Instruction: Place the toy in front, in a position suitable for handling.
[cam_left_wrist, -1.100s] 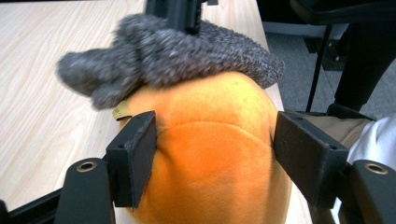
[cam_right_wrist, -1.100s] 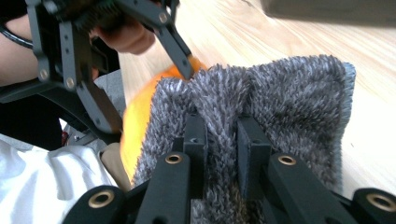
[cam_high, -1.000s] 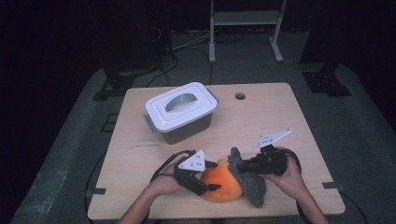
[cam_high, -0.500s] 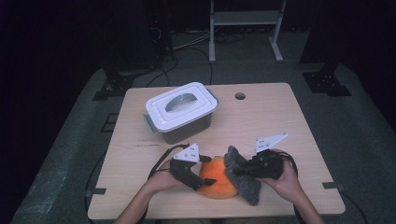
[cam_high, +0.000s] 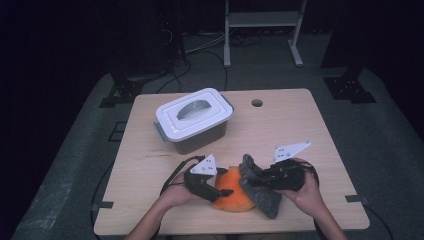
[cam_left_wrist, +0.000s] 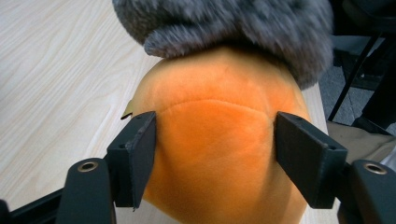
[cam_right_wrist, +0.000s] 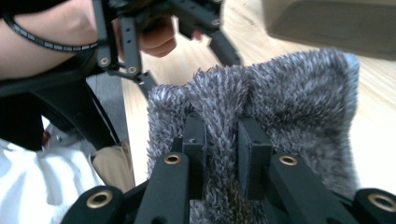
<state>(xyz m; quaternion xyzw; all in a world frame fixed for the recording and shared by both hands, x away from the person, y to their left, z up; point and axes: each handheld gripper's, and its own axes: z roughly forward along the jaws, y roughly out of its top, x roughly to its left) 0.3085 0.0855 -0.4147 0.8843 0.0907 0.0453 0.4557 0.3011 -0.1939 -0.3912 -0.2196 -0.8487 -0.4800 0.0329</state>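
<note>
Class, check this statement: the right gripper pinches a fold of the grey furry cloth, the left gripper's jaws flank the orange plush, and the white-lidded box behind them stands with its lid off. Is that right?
Not quite. In the high view the lid sits on the white-lidded box, closed. The rest holds: the right gripper pinches the grey furry cloth, and the left gripper's jaws flank the orange plush.

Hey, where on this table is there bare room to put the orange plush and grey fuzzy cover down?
Bare wood lies along the table's right side, from the round hole toward the near edge, and in the strip left of the lidded box. The near middle is crowded: orange plush, grey fuzzy cover, both tongs.
</note>
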